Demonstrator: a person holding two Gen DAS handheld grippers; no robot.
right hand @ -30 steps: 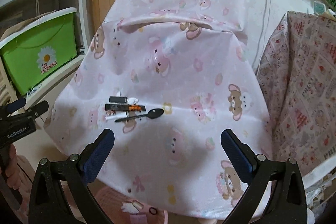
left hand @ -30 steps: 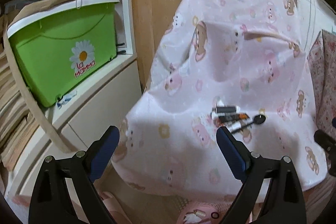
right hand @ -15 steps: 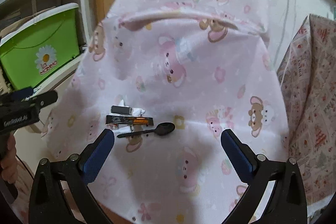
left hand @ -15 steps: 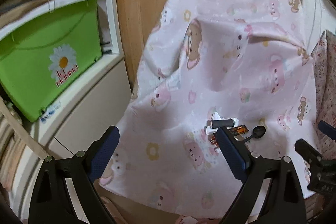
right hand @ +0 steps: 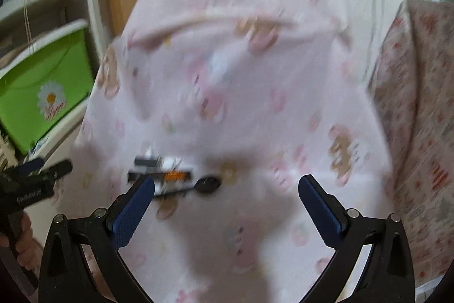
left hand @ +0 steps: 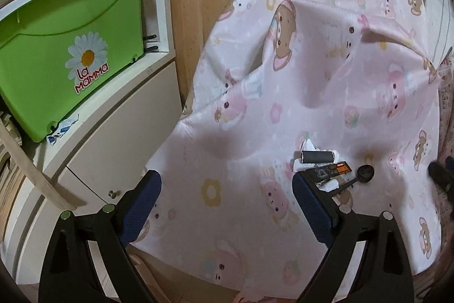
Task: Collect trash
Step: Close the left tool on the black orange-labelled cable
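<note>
The trash sits in a little pile on the pink bear cloth (left hand: 255, 217): a black roll (left hand: 317, 156), a dark wrapper (left hand: 330, 170), a black spoon (left hand: 364, 174). Your left gripper (left hand: 227, 183) and right gripper (right hand: 227, 186) both hang above with fingers wide apart. A green box (left hand: 56, 81) is on the shelf.

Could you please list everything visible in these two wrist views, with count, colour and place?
Pink bear-print cloth: one, draped at centre.
Dark cylindrical roll: one, grey-black, on the cloth.
Black-and-orange flat wrapper: one, below the roll.
Black plastic spoon: one, beside the wrapper.
White crumpled paper scraps: count unclear, around the roll.
Green plastic daisy bin: one, on the white shelf.
Red-patterned fabric: one, far right.
Left gripper: open.
Right gripper: open.
</note>
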